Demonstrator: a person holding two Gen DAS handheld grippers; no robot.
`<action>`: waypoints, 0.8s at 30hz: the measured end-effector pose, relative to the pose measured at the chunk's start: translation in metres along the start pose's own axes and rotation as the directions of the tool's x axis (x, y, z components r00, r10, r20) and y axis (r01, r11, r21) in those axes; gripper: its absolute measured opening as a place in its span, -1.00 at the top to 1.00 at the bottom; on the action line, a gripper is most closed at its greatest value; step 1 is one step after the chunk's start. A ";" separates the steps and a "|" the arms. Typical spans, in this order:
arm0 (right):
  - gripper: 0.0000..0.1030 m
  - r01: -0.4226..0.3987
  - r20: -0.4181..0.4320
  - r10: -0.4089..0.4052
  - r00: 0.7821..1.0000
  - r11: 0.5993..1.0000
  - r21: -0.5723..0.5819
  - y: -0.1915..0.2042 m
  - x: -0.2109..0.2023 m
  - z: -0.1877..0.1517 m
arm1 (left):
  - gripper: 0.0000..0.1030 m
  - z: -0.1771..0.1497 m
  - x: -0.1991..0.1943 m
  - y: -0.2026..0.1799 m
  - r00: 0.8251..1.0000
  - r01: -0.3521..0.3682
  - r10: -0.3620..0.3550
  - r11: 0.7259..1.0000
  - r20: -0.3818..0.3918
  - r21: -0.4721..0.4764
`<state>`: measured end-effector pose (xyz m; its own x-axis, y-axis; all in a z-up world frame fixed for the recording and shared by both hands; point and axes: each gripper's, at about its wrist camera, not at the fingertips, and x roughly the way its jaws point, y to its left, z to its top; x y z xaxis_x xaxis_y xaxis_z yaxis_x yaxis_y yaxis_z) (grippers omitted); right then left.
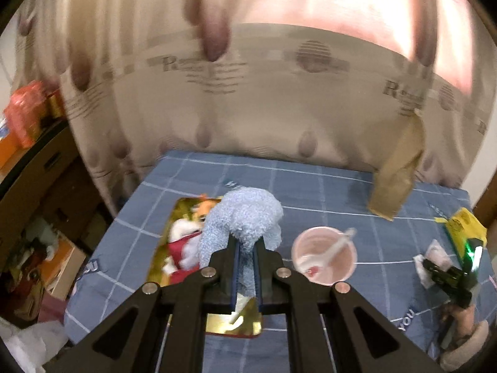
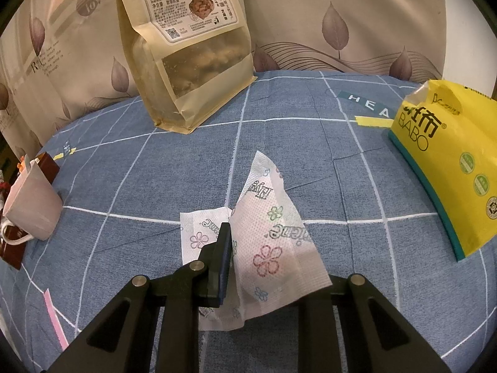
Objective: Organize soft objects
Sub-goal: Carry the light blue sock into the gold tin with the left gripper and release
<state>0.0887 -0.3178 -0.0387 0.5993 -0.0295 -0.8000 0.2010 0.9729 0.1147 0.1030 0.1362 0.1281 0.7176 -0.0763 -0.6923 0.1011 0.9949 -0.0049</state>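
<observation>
Here I am holding the left gripper [image 1: 247, 248] clamped narrow on a fluffy blue towel [image 1: 245, 217], which is hanging above the gold tray [image 1: 231, 326] near the left edge of the blue checked cloth [image 1: 310, 186]. A red and white plush toy [image 1: 183, 245] is lying in that tray. Just right of my fingers a pink cup [image 1: 324, 256] is standing with a white spoon [image 1: 338, 244] in it, leaving only a slim lane between cup and tray. Beyond the cloth's left edge, cardboard boxes [image 1: 40, 168] are crowding the floor.

I am keeping the right gripper [image 2: 245, 267] on a printed paper napkin [image 2: 273, 248]; one finger [image 2: 222, 255] is showing, but the napkin is covering the other, so I cannot tell how firmly it is pinched. Open cloth is stretching ahead of it up to the brown snack bag [image 2: 183, 46] leaning against the leaf-patterned curtain [image 2: 341, 15], and a yellow tissue pack [image 2: 450, 171] is bounding the right side.

The left view is showing the right gripper far off near the cloth's right edge, and the tray's contents; the right view is showing the snack bag's label and the cup only at its left rim.
</observation>
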 end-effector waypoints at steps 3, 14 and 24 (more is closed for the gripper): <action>0.61 0.003 0.000 -0.003 1.000 1.000 -0.004 0.000 0.000 0.000 | 0.86 -0.005 0.003 0.020 1.000 -0.029 0.029 0.999 -0.012 -0.035; 0.60 0.039 -0.002 -0.039 0.999 0.999 -0.034 0.006 0.001 0.000 | 0.86 -0.042 0.033 0.077 0.987 -0.135 0.123 0.985 -0.108 -0.111; 0.60 0.077 -0.003 -0.078 0.997 0.995 -0.066 0.013 0.002 0.000 | 0.86 -0.078 0.068 0.093 0.968 -0.155 0.129 0.982 -0.215 -0.110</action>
<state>0.0923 -0.3052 -0.0383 0.5794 -0.1041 -0.8084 0.1952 0.9807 0.0136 0.1073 0.2286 0.0239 0.5594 0.0684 -0.8261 -0.0878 0.9959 0.0230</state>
